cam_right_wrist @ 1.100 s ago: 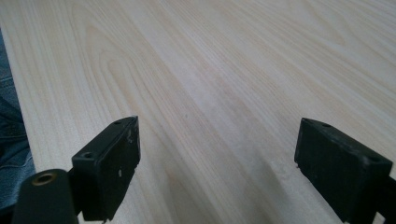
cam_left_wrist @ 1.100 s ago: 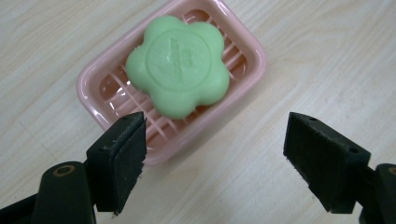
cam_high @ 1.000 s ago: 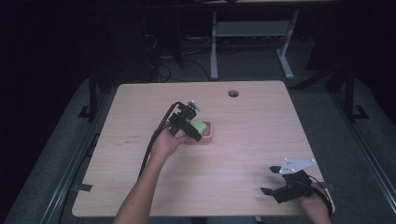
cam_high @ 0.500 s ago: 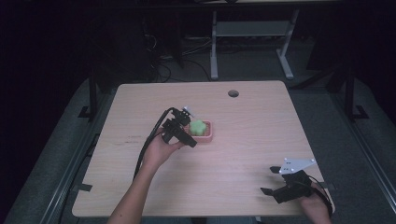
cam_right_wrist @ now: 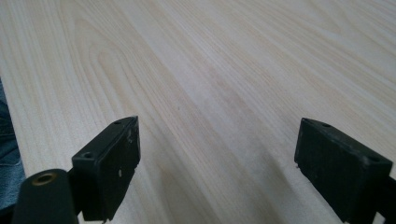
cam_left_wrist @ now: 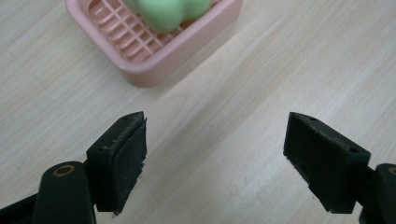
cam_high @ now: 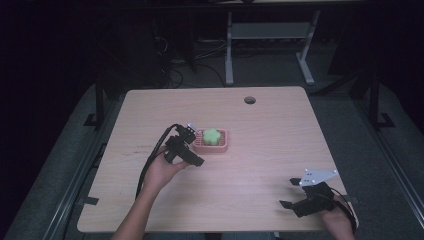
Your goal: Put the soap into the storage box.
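A pink slatted soap dish (cam_high: 220, 146) sits near the middle of the wooden table (cam_high: 285, 135), with a green flower-shaped soap (cam_high: 212, 136) lying in it. My left gripper (cam_high: 193, 147) is just left of the dish, open and holding nothing. In the left gripper view its jaws (cam_left_wrist: 217, 122) stand wide apart over bare wood, with the dish (cam_left_wrist: 140, 56) and soap (cam_left_wrist: 166, 14) a short way ahead. My right gripper (cam_high: 289, 193) rests open near the front right corner; the right gripper view has its jaws (cam_right_wrist: 219, 126) spread above plain tabletop.
A round cable hole (cam_high: 249, 100) lies near the table's far edge. The left gripper's black cable (cam_high: 150, 165) trails back along the forearm. Dark floor, a metal frame (cam_high: 270, 35) and loose cables lie beyond the table.
My left gripper has drawn back from over the dish toward the near left, and the green soap stays in the dish. The right gripper has not moved.
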A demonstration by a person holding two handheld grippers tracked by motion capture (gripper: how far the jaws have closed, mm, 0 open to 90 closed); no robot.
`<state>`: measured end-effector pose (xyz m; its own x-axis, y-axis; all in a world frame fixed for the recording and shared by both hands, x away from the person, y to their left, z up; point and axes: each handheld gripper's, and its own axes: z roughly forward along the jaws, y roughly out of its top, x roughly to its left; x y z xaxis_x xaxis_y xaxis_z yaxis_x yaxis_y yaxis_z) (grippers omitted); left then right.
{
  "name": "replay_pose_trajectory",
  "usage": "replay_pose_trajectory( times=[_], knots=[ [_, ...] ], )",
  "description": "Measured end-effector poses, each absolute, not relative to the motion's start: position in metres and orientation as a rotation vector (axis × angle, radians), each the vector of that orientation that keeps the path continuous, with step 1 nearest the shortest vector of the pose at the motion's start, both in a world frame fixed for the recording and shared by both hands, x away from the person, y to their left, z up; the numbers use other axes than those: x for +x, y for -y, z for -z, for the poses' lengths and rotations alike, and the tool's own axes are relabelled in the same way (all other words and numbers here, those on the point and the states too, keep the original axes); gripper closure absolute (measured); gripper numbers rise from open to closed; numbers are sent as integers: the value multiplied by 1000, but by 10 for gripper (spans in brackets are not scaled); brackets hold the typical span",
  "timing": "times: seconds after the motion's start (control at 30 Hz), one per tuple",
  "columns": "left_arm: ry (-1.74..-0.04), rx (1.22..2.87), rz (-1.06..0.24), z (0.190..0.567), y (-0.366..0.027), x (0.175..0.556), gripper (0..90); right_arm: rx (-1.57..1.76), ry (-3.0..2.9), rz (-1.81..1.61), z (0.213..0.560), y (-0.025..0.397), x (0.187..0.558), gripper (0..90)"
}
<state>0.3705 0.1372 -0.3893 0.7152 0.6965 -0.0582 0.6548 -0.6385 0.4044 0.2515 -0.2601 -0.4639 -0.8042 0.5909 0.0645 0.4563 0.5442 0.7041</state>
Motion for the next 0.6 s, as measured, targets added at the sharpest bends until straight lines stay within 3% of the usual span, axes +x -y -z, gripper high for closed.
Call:
replay_pose_trajectory(
  times=[0.6],
  knots=[
    [-1027, 2500, -133, 396, -153, 343, 215, 909, -2594, -1096, 465, 262, 252, 138]
  ],
)
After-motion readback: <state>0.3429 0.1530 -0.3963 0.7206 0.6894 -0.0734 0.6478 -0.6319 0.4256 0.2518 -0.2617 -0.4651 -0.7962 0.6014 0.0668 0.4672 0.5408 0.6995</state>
